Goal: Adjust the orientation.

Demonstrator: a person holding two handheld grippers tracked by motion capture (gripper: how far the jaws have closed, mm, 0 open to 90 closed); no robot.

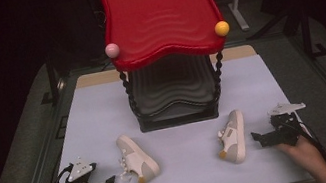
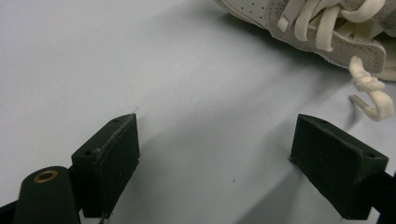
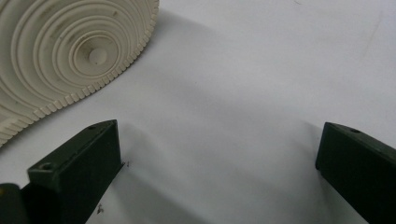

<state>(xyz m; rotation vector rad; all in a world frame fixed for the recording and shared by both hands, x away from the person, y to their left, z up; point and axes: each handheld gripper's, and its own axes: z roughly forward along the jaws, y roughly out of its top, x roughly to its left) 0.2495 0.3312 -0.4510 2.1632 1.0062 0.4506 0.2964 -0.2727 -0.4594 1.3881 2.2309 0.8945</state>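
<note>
Two cream and grey sneakers lie on the pale table. The left sneaker point(image 1: 136, 158) rests upright on its sole, laces up; its laced side point(image 2: 322, 28) and a knotted lace end point(image 2: 371, 93) show at the top right of the left gripper view. The right sneaker point(image 1: 232, 136) lies on its side, its ribbed sole point(image 3: 70, 56) facing my right gripper. My left gripper point(image 1: 111, 181) sits low near the front left edge, open, nothing between its jaws point(image 2: 215, 158). My right gripper point(image 1: 255, 138) rests just right of the tipped sneaker, open and empty point(image 3: 219, 163).
A two-tier rack stands at the table's middle back, with a red wavy top tray point(image 1: 160, 16) and a dark lower shelf point(image 1: 173, 89). A pink knob point(image 1: 112, 50) and a yellow knob point(image 1: 222, 28) sit on its front corners. Black posts point(image 1: 52, 80) flank the table.
</note>
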